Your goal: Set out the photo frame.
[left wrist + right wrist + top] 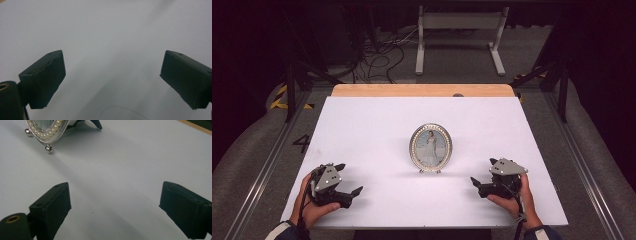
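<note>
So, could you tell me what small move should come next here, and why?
Probably bring the right gripper forward and inward toward the oval picture frame. The frame stands upright mid-table, untouched, and both grippers rest apart from it with jaws open. The right gripper view already has the frame's pearl rim ahead, so it looks best lined up.

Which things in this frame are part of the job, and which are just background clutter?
In play:
- oval picture frame, standing upright mid-table
- left claw, open, apart from the frame
- right claw, open, apart from the frame

Just about:
- white table cover
- wooden table edge
- cables on the floor
- white stand
</note>
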Available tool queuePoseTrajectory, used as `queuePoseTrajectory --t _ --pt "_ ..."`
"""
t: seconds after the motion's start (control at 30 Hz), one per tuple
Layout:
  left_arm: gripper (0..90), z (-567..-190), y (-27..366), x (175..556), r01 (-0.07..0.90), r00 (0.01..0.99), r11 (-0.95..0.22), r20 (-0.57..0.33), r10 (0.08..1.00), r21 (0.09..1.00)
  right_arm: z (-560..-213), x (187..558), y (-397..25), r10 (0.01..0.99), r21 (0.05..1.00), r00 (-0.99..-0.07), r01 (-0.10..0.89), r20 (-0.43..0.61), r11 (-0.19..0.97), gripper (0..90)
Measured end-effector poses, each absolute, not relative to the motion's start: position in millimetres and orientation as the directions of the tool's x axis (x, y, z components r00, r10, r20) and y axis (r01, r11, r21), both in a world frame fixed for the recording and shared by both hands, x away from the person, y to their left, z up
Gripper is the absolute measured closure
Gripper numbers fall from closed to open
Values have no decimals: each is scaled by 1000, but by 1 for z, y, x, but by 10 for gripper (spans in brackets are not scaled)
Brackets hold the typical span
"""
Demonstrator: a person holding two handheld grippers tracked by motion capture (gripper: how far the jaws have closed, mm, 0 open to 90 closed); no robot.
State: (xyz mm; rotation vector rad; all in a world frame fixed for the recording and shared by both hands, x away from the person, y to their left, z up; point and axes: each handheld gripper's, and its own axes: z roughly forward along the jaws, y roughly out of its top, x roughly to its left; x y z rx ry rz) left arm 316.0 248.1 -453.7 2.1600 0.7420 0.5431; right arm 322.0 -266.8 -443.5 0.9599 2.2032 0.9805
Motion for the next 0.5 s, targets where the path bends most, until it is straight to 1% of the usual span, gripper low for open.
queuePoseTrajectory --t 0.17,0.3,0.5 --pt "64 -456 260 313 341 725 -531 143 674 775 -447 319 -277 791 782 -587 407 -172 472 98" --pt "66 -457 269 311 356 712 -509 125 691 784 -447 315 -286 808 792 -567 414 -162 449 98" --pt "66 -459 274 311 361 713 -513 124 690 779 -448 311 -296 823 795 -547 425 -155 432 98"
